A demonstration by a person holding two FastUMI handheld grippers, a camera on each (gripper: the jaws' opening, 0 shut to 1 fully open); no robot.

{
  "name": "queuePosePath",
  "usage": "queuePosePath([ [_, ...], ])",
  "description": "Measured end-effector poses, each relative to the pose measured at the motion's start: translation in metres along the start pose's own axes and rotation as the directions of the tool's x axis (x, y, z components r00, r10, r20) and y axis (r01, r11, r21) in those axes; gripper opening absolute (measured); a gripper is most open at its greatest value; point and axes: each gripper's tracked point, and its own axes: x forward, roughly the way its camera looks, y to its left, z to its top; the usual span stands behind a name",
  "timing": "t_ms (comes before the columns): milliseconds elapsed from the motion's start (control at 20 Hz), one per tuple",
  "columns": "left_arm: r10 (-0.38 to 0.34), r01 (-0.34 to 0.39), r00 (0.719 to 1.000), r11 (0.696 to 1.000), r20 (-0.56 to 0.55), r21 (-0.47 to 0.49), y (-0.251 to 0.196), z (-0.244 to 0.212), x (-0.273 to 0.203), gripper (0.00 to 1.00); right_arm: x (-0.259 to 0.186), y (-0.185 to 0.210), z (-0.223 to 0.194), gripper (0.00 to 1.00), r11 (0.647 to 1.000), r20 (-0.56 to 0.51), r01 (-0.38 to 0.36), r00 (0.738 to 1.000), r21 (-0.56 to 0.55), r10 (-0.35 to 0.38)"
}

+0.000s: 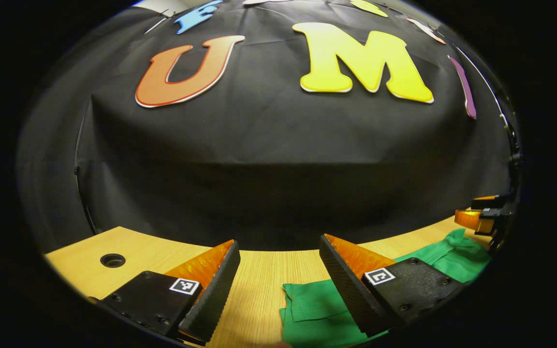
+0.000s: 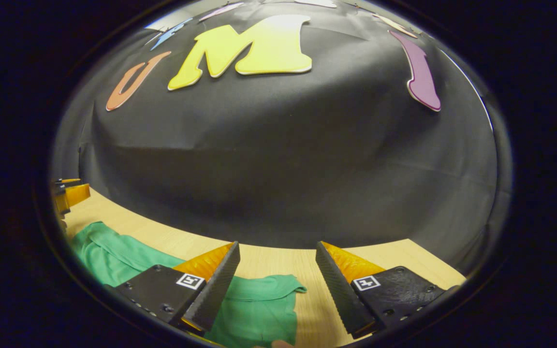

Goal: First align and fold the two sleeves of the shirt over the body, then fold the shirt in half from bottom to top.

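A green shirt (image 1: 317,314) lies flat on the wooden table (image 1: 153,251). In the left gripper view its sleeve edge sits just right of the gap in my left gripper (image 1: 278,246), which hovers open with nothing between its fingers. The shirt's collar part (image 1: 457,256) shows at the right, with the right gripper (image 1: 481,212) above it at the edge of the view. In the right gripper view my right gripper (image 2: 276,249) stands open over the other green sleeve (image 2: 259,304). The shirt's body (image 2: 109,251) spreads to the left, and the left gripper (image 2: 68,193) shows at the left edge.
A round cable hole (image 1: 112,260) is cut into the table at the left. The black cloth wall (image 1: 278,169) rises close behind the table's far edge. Bare wood (image 2: 404,266) lies to the right of the shirt in the right gripper view.
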Motion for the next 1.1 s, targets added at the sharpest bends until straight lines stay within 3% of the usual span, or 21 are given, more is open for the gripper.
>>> queuePosePath([
  [50, -0.006, 0.006, 1.000, 1.000, 0.013, -0.030, 0.000, 0.001, 0.001, 1.00, 0.001, -0.001, -0.001, 0.96, 1.000, -0.003, 0.005, 1.000, 0.002, -0.005],
  [300, 0.005, -0.005, 1.000, 0.999, -0.011, 0.048, -0.006, -0.002, 0.002, 1.00, 0.000, -0.002, 0.000, 0.96, 1.000, -0.002, 0.022, 1.000, 0.006, -0.021],
  [550, 0.025, -0.024, 0.999, 0.998, -0.028, 0.057, 0.005, -0.002, -0.018, 1.00, -0.013, -0.005, 0.004, 0.95, 1.000, 0.026, 0.024, 0.999, -0.017, -0.023],
  [800, 0.086, -0.086, 0.996, 0.996, 0.015, -0.003, 0.027, 0.008, -0.058, 1.00, -0.072, -0.022, 0.032, 0.96, 0.994, 0.145, 0.085, 0.985, 0.072, -0.095],
  [950, 0.116, -0.115, 0.993, 0.993, -0.012, 0.028, 0.036, -0.002, -0.084, 1.00, -0.116, -0.034, 0.038, 0.96, 0.987, 0.203, 0.130, 0.968, 0.090, -0.146],
  [1100, 0.141, -0.141, 0.990, 0.989, 0.010, 0.050, 0.039, 0.002, -0.119, 1.00, -0.157, -0.032, 0.029, 0.95, 0.985, 0.202, 0.132, 0.968, 0.109, -0.152],
])
